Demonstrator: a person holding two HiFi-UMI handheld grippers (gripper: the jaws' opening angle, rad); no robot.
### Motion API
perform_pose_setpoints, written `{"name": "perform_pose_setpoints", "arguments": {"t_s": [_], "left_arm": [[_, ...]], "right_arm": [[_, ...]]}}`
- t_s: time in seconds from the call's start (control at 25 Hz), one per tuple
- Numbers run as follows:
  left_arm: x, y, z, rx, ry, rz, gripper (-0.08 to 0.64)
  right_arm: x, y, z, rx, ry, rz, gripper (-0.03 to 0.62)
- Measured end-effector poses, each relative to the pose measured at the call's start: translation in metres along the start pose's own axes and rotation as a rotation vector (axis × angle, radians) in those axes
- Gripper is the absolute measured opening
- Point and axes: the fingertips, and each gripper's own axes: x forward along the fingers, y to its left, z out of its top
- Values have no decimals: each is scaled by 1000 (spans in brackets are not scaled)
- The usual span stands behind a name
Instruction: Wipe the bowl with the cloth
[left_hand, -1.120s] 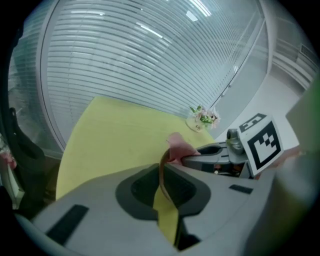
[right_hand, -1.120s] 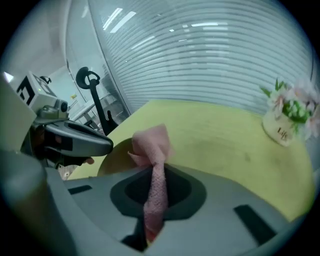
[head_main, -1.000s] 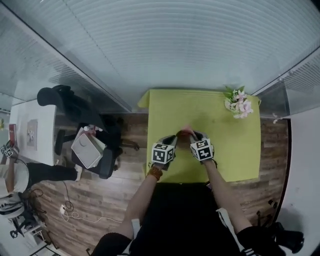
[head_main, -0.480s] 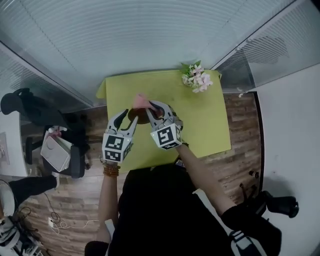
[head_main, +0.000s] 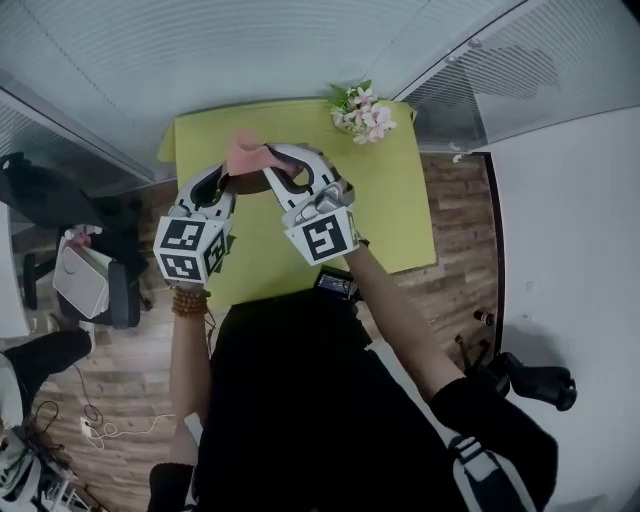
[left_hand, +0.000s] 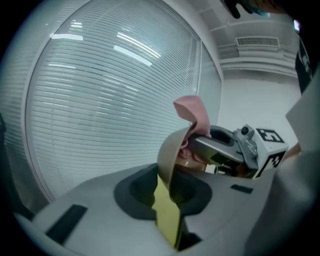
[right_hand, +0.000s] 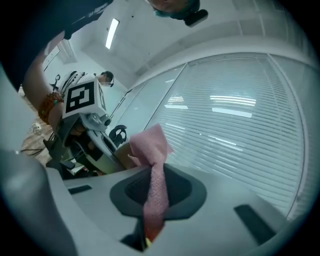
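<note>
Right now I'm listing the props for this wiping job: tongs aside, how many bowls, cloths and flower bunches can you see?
bowl: 1
pink cloth: 1
flower bunch: 1
Total: 3

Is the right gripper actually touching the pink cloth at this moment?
Touching. The right gripper view shows the cloth pinched between the closed jaws of the right gripper, with its free end bunched above them.
</note>
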Motion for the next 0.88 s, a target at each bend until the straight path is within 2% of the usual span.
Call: {"name": "perform_pose_setpoints", "arguments": {"t_s": [0.08, 0.16, 0.28, 0.4, 0.52, 0.72, 0.88], "left_arm": [[-5, 1, 21, -63, -70, 27, 40], [-13, 1, 39, -53, -126, 69, 30], [-27, -9, 64, -6, -208, 104, 26], [-38, -24, 79, 6, -275, 120, 28], [-45, -31, 88, -15, -333, 120, 40], [-54, -34, 92, -113, -422, 69, 54], [-69, -30, 100, -213, -501, 80, 63]], "right_arm": [[-2, -9, 8, 12, -11, -22, 28], [-4, -17, 22, 85, -44, -51, 28], [-15, -33, 49, 338, -145, -111, 35], [-30, -39, 45, 510, -120, -129, 41], [-37, -40, 36, 731, -121, -157, 47], [-44, -36, 33, 998, -154, -187, 66], [-42, -31, 37, 1179, -181, -189, 74]]}}
